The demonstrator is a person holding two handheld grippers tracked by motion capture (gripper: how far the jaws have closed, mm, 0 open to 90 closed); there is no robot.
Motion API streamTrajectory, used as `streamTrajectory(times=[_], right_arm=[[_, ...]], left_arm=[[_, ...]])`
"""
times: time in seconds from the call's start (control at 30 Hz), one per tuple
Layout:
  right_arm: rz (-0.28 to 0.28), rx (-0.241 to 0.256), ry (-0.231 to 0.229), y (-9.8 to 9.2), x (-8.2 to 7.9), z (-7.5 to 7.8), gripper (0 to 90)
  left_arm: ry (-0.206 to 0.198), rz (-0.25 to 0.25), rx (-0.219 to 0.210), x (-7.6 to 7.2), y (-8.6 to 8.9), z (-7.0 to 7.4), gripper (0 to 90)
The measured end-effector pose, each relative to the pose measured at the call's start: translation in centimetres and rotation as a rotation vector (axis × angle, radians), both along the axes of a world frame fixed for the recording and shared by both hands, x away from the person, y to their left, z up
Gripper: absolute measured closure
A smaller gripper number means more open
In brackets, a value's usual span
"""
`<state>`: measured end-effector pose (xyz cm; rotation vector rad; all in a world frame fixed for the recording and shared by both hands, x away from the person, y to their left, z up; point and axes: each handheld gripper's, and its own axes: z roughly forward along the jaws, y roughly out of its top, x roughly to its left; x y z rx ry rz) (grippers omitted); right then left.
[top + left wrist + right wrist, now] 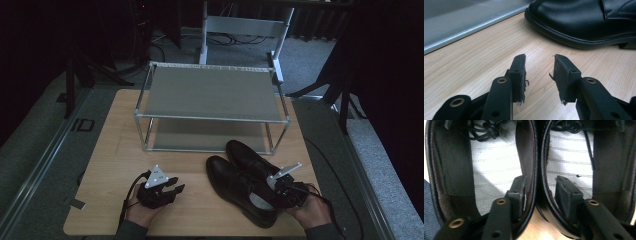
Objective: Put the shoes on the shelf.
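Two black leather lace-up shoes stand side by side on the wooden table [120, 150], toes pointing to the far left. The nearer shoe [235, 187] touches the farther shoe [247, 155]. My right gripper [281, 194] is at their heels. In the right gripper view the right gripper [539, 182] stands open, one jaw inside the left shoe [491, 157], the other inside the right shoe [569, 155], straddling their two adjoining walls. My left gripper [175, 189] rests low over the table left of the shoes, open and empty [539, 60], with a shoe's toe [579, 22] ahead.
A two-shelf metal shoe rack [212, 92] stands at the back of the table, both shelves bare; its lower rail [461, 27] shows in the left gripper view. Bare wood lies left of the shoes. Cables trail from both grippers. Dark floor surrounds the table.
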<state>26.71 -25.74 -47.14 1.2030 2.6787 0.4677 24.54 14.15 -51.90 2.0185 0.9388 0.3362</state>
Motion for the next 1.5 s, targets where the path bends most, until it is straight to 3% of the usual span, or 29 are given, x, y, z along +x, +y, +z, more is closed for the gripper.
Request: streamTrajectory(times=[0.17, 0.3, 0.47, 0.77, 0.97, 1.17, 1.5], right_arm=[[0.007, -0.004, 0.03, 0.2, 0.3, -0.1, 69.4], [0.018, 0.03, 0.045, 0.2, 0.4, -0.2, 77.2], [-0.009, 0.115, 0.011, -0.4, -0.1, -0.4, 79.9], [-0.047, 0.162, -0.015, -0.8, -0.4, -0.5, 80.3], [-0.072, 0.181, -0.061, -0.9, -0.5, -0.2, 80.6], [-0.066, 0.225, -0.061, -0.6, -0.3, -0.1, 80.7], [-0.093, 0.305, -0.125, 0.1, 0.4, 1.4, 80.6]], left_arm=[[0.0, 0.001, 0.001, 0.0, 0.1, 0.0, 62.6], [0.0, 0.0, 0.0, 0.0, 0.0, 0.0, 62.5], [0.002, -0.001, 0.003, 0.0, -0.1, 0.0, 62.5], [-0.003, 0.001, -0.003, 0.1, -0.1, 0.1, 62.4], [-0.003, 0.007, -0.008, 0.1, 0.0, 0.2, 62.3], [-0.006, 0.006, -0.007, 0.1, 0.0, 0.2, 62.3], [-0.01, 0.009, -0.01, 0.1, 0.0, 0.4, 62.2]])
